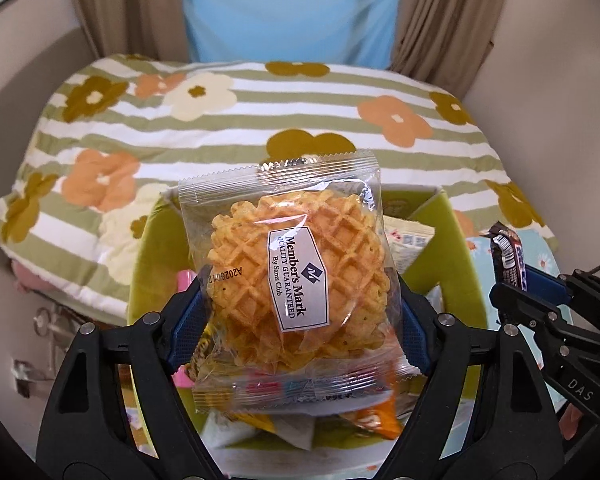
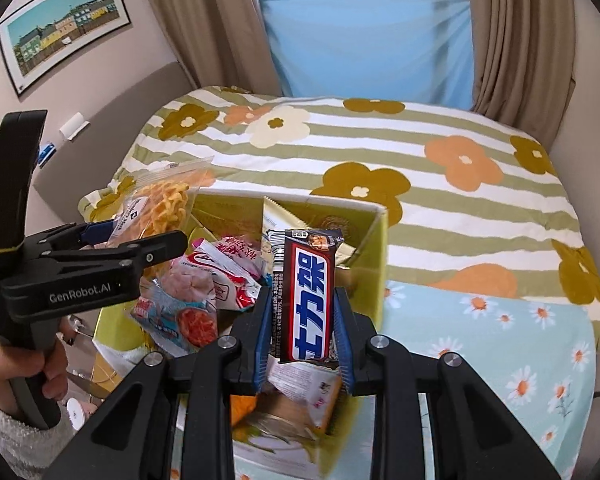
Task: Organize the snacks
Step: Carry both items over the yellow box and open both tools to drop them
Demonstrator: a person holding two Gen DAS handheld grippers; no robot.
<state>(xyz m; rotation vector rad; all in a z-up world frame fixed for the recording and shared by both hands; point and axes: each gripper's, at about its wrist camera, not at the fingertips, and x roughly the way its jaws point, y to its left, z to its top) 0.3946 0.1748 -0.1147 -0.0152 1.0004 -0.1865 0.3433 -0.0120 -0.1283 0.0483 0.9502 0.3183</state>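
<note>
My left gripper (image 1: 298,308) is shut on a clear-wrapped waffle cookie (image 1: 296,276) and holds it above the yellow-green snack box (image 1: 148,248). In the right wrist view the left gripper (image 2: 140,236) and the waffle cookie (image 2: 160,204) show at the left over the box. My right gripper (image 2: 304,320) is shut on a brown Snickers bar (image 2: 306,296), held upright over the box (image 2: 380,264). In the left wrist view the bar (image 1: 508,256) and the right gripper (image 1: 540,292) show at the right edge. Several snack packets (image 2: 204,284) lie inside the box.
The box stands at the edge of a bed with a striped floral quilt (image 2: 380,152). A blue daisy-print cloth (image 2: 500,344) lies to the right of the box. Curtains (image 2: 512,40) and a window are behind. A framed picture (image 2: 64,28) hangs on the left wall.
</note>
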